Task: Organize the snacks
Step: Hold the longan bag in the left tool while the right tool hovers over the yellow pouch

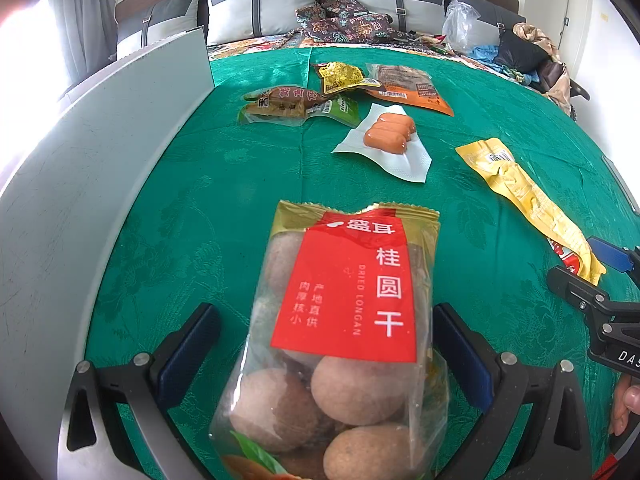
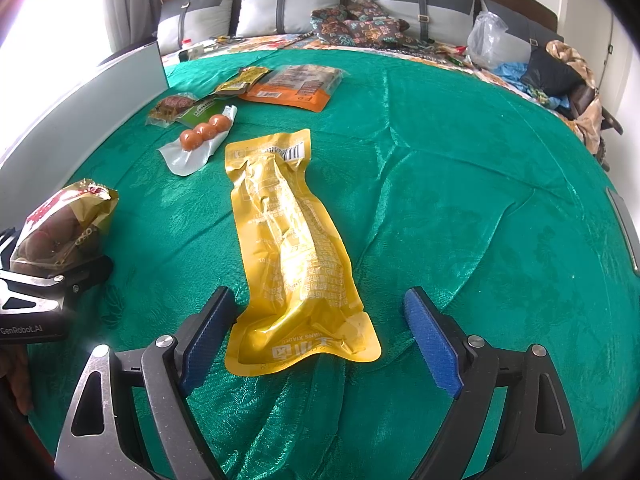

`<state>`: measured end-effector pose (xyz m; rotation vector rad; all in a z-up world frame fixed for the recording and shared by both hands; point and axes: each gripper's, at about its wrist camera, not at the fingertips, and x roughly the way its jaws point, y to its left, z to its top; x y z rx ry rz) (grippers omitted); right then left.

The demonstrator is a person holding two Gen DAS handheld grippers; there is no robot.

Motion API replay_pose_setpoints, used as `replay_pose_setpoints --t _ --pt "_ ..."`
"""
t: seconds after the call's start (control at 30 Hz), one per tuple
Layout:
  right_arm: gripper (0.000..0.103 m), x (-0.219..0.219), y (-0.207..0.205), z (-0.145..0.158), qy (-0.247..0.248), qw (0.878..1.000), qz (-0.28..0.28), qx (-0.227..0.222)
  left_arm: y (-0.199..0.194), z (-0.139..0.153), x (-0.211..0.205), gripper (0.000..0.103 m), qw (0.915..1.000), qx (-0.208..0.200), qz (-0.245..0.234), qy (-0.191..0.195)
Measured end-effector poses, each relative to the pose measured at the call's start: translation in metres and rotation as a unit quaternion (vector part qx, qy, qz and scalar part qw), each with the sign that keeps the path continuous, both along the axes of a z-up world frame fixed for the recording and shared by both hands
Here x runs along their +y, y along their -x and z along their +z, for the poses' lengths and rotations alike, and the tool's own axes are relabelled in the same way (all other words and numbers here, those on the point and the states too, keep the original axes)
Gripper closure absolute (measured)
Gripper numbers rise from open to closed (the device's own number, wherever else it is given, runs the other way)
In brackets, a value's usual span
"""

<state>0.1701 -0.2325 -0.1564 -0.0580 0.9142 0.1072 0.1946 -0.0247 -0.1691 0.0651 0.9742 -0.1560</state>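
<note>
A clear bag of dried longans with a red label lies between the fingers of my left gripper, whose jaws stand wide apart on either side of it; the bag also shows in the right wrist view. A long yellow snack pouch lies on the green cloth with its near end between the open fingers of my right gripper. It also shows in the left wrist view. A pack of three sausages, an orange packet and small brown and green packets lie farther back.
A white board stands along the left edge of the cloth. Grey pillows, a patterned cloth bundle, a plastic bag and clothes lie at the far end of the bed.
</note>
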Motion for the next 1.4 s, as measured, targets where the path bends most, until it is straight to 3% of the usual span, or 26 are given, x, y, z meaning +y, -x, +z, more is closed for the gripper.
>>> replay_pose_setpoints --t 1.4 --pt "0.010 0.0044 -0.0014 -0.0036 -0.002 1.000 0.003 0.002 -0.0004 -0.0014 0.0004 0.000 1.0000 0.000 0.001 0.001"
